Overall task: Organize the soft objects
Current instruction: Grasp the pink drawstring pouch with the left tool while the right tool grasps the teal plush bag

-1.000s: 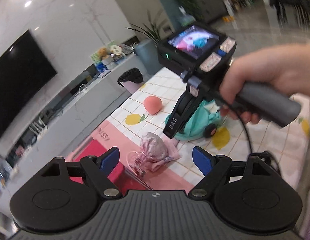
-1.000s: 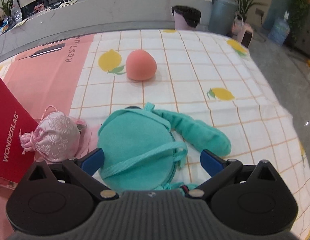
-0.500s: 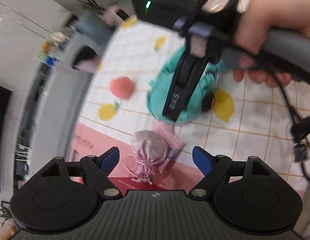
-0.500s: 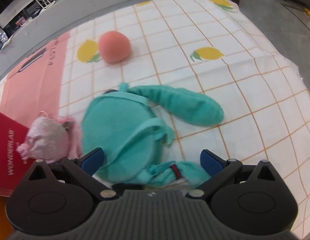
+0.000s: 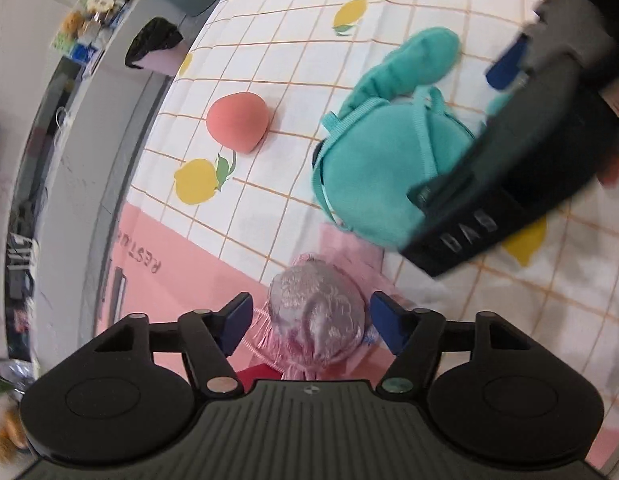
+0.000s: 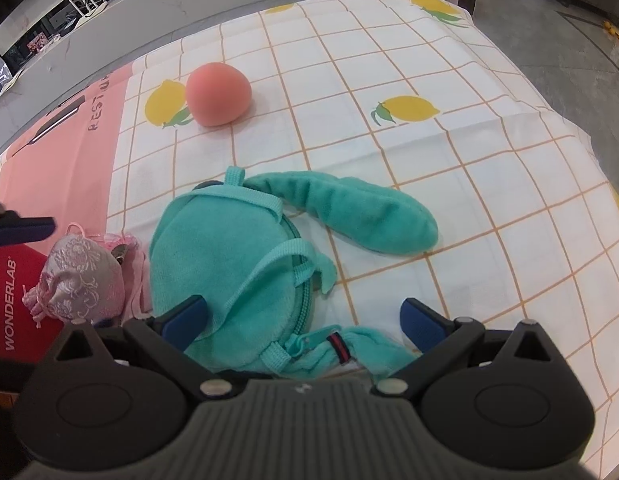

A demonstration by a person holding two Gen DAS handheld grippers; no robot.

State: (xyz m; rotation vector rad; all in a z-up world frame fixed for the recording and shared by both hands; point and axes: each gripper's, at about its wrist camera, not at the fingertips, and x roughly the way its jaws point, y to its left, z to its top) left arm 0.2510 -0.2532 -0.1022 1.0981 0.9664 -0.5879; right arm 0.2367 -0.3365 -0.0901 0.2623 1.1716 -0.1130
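Observation:
A pink brocade drawstring pouch [image 5: 317, 316] lies on the tablecloth, partly on a red box [image 6: 13, 304]. My left gripper [image 5: 311, 320] points down over the pouch. Its jaws are closing with the pouch between the blue pads, and a small gap still shows on the left side. The same pouch [image 6: 79, 280] shows at the left of the right wrist view. A teal plush bag [image 6: 221, 260] with straps and a long ear lies in the middle. My right gripper [image 6: 305, 320] hangs open over its near edge, pads apart on either side. A peach-coloured soft ball [image 6: 217, 94] sits farther back.
The lemon-print checked tablecloth [image 6: 389, 60] has a pink panel [image 6: 61, 152] on its left. The table edge drops to the floor on the right. A bin with a black liner [image 5: 153, 42] stands beyond the far edge. The right tool's black housing [image 5: 489, 200] overhangs the teal bag [image 5: 373, 176].
My left gripper has swung from a level view down over the pink pouch, and its jaws have narrowed around it. The right gripper shifted slightly closer over the teal bag.

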